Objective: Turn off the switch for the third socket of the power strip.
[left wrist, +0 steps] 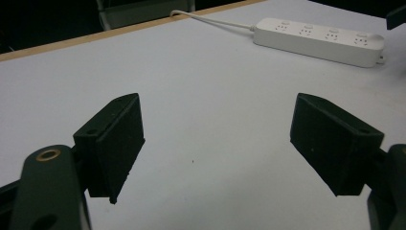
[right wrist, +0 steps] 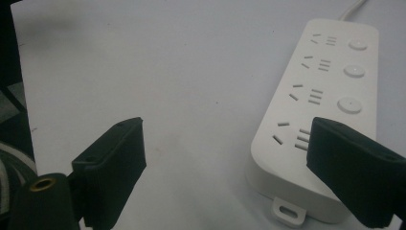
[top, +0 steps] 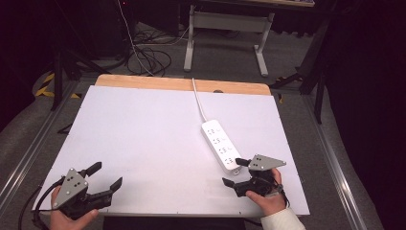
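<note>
My right gripper (top: 236, 171) hangs released at the near end of the power strip (top: 221, 143), which lies flat on the right half of the table (top: 143, 134) with its cord (top: 198, 98) running off the far edge; one jaw sits over the strip's last socket and the other over bare table, so I judge that closing from here could pinch just one edge and skid or twist the strip instead of gripping it. My left gripper (top: 106, 176) is also spread wide, holding nothing, well apart at the near left corner. There are no containers here.
</note>
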